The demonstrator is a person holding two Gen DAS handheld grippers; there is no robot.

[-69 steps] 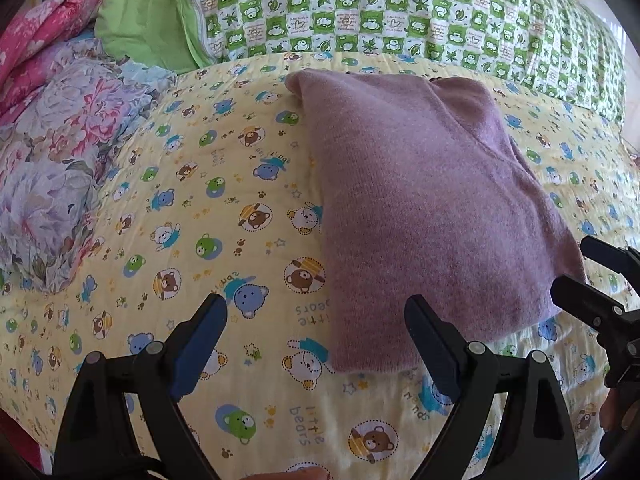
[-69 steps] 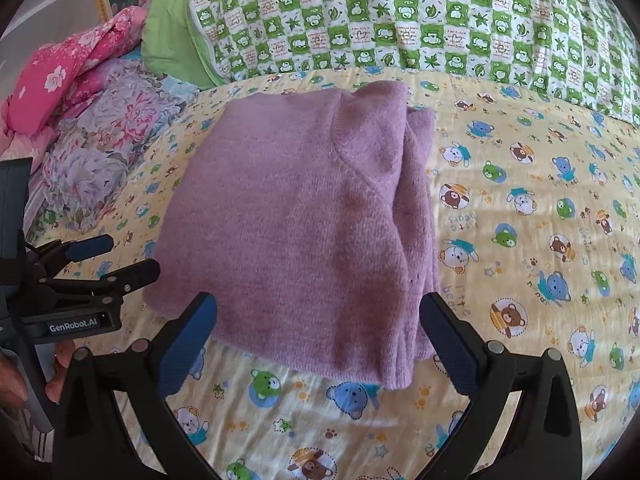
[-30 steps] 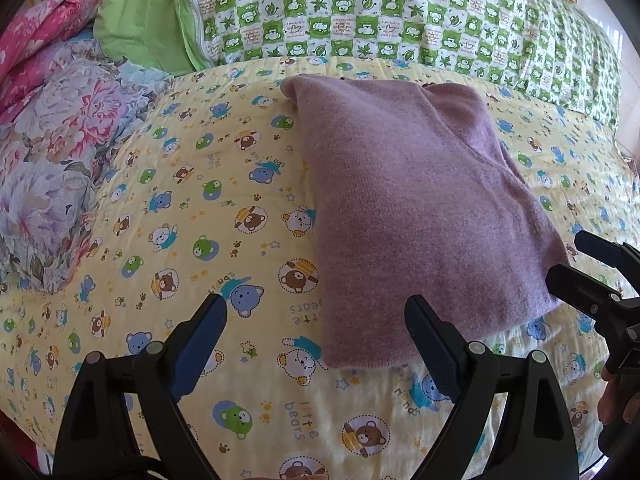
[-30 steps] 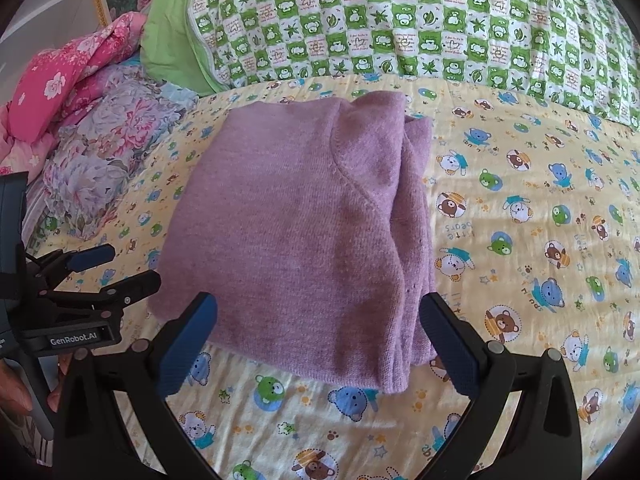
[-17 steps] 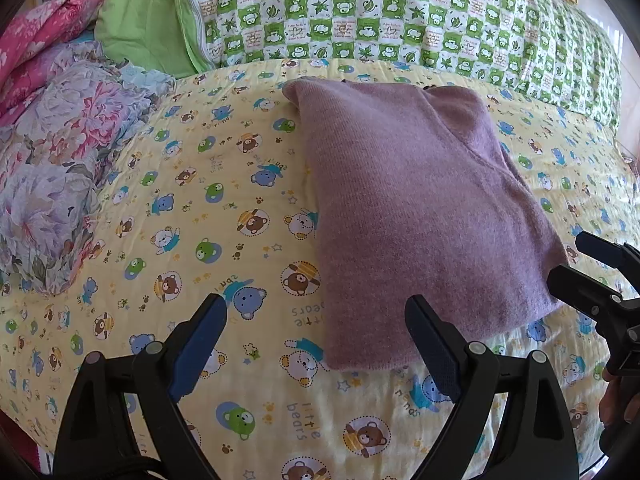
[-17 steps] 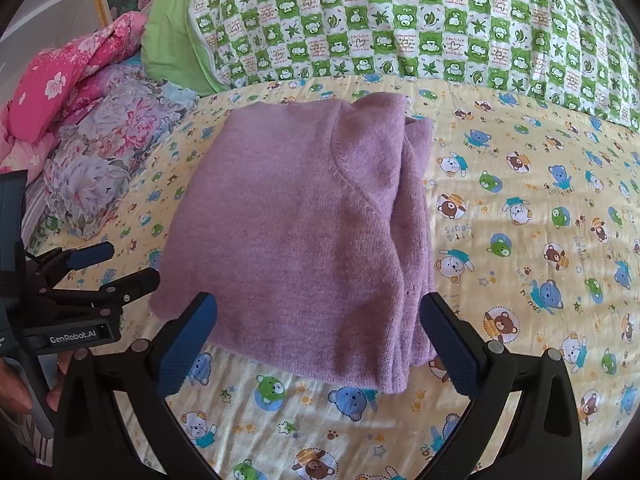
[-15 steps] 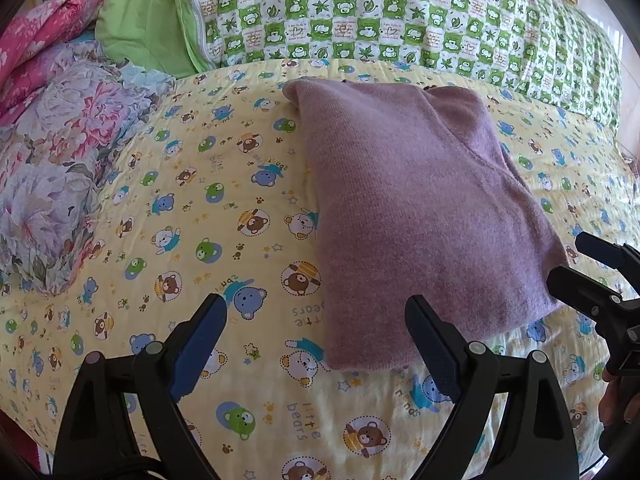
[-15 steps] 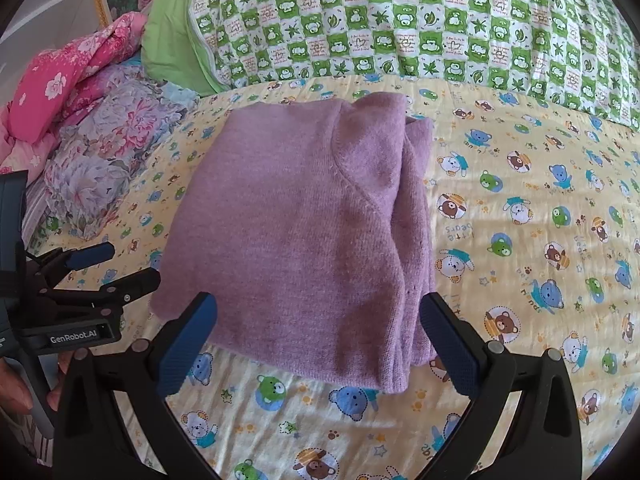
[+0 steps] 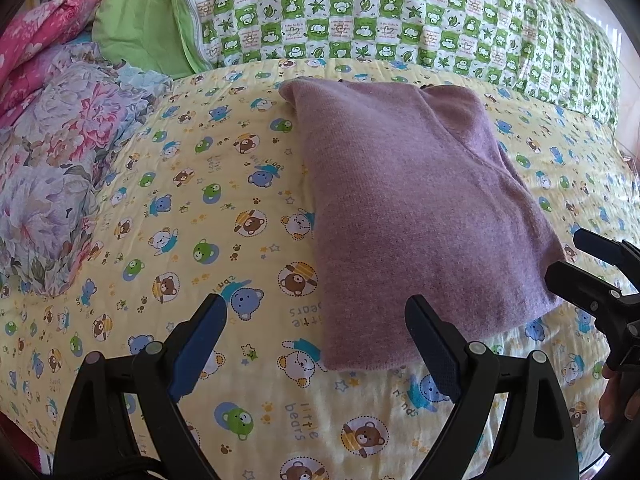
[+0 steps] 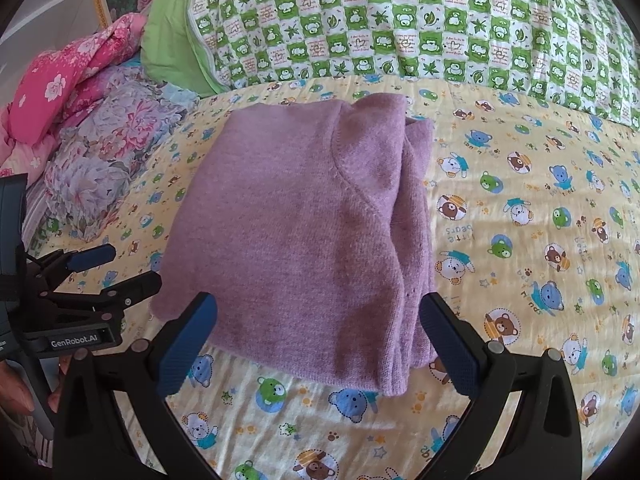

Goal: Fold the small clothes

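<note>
- Left gripper (image 9: 316, 344), seen from its own wrist camera, is spread wide with nothing between its blue-padded fingers (image 9: 200, 344); it hovers above the yellow quilted bedspread printed with cartoon bears (image 9: 208, 208), near the folded sweater's near-left corner
- folded mauve knitted sweater (image 9: 416, 216) lies flat on that bedspread as a neat rectangle, its near edge just beyond the right-hand finger; a diagonal seam crosses its far right part
- right gripper (image 9: 592, 272) enters at the right edge, close to the sweater's near-right corner; a hand (image 9: 616, 392) grips its handle
- green-and-white checked pillow (image 9: 400, 12) lies across the head of the bed; a floral quilt in pink and lilac (image 9: 52, 152) is bunched at the left

- From the right wrist camera, the right gripper (image 10: 318, 340) is likewise released, jaws far apart and empty, just short of the sweater's (image 10: 304, 232) near edge; layered folds stack along the sweater's right side
- left gripper (image 10: 116, 268), also splayed, sits just off the sweater's left corner, labelled "GenRobot.AI"; whether it touches the knit I cannot tell
</note>
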